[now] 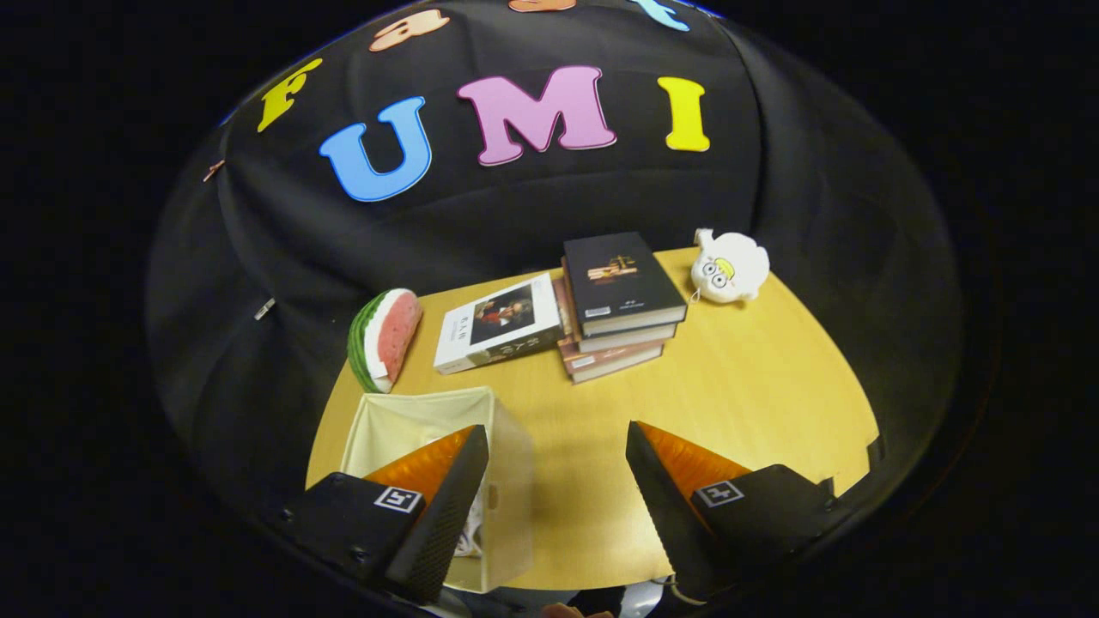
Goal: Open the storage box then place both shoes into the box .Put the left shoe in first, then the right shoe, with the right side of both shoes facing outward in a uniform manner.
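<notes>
While gripper (556,446) spread above storage box (506,429), book (498,324) cover text unreadable.

place: staged recording booth | walls: black cloth (258,257) draped all round | furniture: one wooden table (755,386) | props: book stack (620,305), loose book (498,324), watermelon-slice toy (386,337), white plush (730,266), fabric box (412,416)

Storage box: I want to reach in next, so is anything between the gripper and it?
Nothing visible. The storage box sits open-topped right under the open gripper, by its left finger. The books and watermelon toy lie beyond.
</notes>
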A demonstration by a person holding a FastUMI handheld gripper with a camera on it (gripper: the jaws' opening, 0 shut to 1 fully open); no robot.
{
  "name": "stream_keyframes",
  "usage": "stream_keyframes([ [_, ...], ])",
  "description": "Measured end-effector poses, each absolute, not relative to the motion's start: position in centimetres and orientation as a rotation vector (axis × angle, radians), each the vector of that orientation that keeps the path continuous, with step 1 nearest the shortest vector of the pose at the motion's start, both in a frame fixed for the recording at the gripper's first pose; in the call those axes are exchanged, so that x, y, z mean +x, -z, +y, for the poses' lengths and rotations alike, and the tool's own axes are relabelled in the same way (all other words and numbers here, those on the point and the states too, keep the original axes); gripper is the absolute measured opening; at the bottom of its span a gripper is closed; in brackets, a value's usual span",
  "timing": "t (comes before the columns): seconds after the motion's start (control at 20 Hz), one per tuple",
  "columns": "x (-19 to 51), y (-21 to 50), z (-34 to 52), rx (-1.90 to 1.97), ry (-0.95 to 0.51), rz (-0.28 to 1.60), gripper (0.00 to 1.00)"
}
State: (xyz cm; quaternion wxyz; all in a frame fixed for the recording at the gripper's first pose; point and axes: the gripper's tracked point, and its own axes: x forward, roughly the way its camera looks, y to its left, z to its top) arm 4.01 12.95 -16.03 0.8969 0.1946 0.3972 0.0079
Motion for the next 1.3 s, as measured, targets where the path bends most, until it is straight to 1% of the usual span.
stream_keyframes([
  [0.25, 3.5, 13.8, 4.9, 0.243, 0.085, 0.646, 0.99],
  [0.4, 2.8, 11.9, 1.6, 0.194, 0.133, 0.546, 0.99],
  [0.6, 1.8, 7.5, -2.3, 0.101, 0.172, 0.391, 0.97],
  [0.65, 1.2, 6.4, -2.8, 0.084, 0.178, 0.361, 0.98],
  [1.0, -1.6, 1.3, -4.7, 0.043, 0.211, 0.224, 0.98],
  [1.3, -3.4, 0.4, -4.0, 0.069, 0.197, 0.201, 0.98],
])
